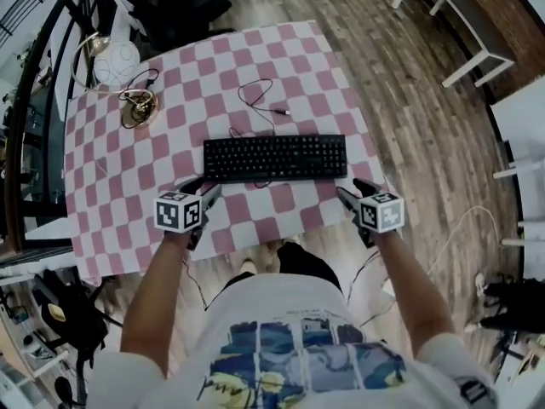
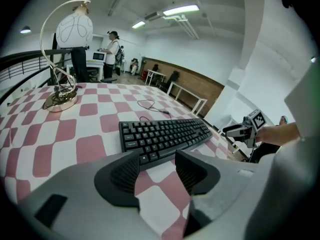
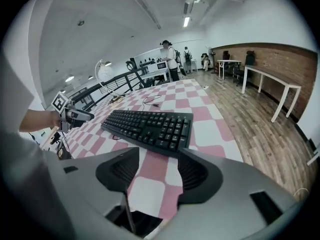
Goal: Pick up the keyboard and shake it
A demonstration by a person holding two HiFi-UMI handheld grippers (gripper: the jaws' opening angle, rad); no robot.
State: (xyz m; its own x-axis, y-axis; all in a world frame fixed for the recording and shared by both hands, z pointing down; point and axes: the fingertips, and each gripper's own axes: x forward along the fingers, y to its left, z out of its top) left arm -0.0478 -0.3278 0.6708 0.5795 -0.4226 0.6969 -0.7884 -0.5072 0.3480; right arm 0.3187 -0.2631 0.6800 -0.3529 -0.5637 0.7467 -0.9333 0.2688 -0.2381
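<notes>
A black keyboard (image 1: 274, 158) lies flat on the pink-and-white checked tablecloth (image 1: 289, 58), near the table's front edge. Its thin black cable (image 1: 258, 99) loops away behind it. My left gripper (image 1: 204, 190) hovers just off the keyboard's front left corner, open, with only tablecloth between its fingers. My right gripper (image 1: 353, 192) is at the front right corner, also open and empty. In the left gripper view the keyboard (image 2: 165, 135) sits just beyond the open left gripper (image 2: 157, 166). The right gripper view shows the keyboard (image 3: 150, 126) ahead of the open right gripper (image 3: 159, 169).
A lamp with a white globe (image 1: 115, 62) and a brass base (image 1: 139, 107) stands at the table's far left. A black railing (image 1: 34, 75) runs along the left. White tables (image 1: 464, 24) stand on the wooden floor to the right. People stand far off (image 2: 111, 51).
</notes>
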